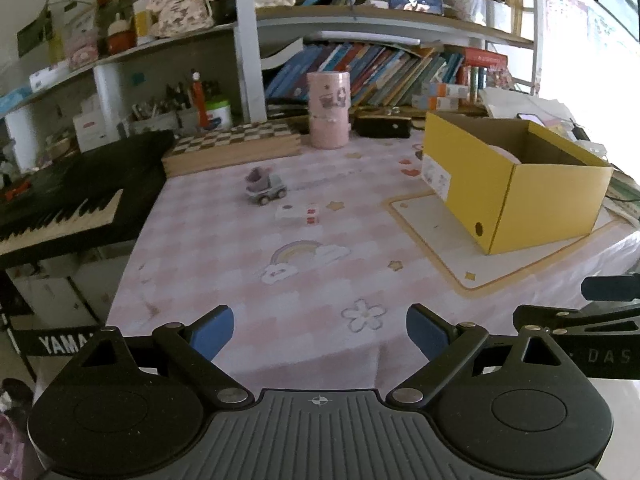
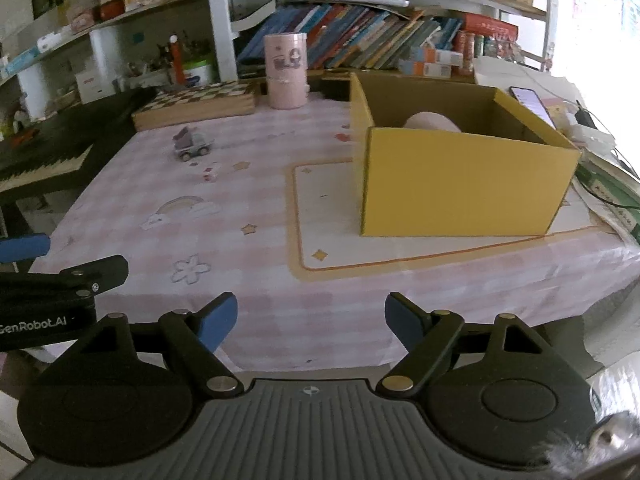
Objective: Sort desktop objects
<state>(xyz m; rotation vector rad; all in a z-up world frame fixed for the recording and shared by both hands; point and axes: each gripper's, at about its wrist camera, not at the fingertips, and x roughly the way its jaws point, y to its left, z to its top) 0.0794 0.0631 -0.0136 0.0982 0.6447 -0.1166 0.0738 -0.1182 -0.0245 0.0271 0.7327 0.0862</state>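
Yellow box (image 2: 460,188): pink item already inside.
Toy truck (image 1: 266,188): may roll if I nudge it.
My left gripper (image 1: 320,332): wide, empty.
My right gripper (image 2: 311,322): wide, empty.

So the table (image 1: 224,248) fills the middle of both views. In the left wrist view the toy truck (image 1: 266,187) sits centre frame, with a small flat box (image 1: 298,214) just below and right of it. The open cardboard box (image 1: 516,188) sits at the right on a mat (image 1: 432,232), with something rounded (image 2: 432,121) inside. Behind the truck, upper centre, there's a stacked canister (image 1: 329,110), a checkerboard (image 1: 232,144) to its left, and a keyboard (image 1: 60,204) at the left edge. Bookshelves (image 1: 384,68) run along the top.
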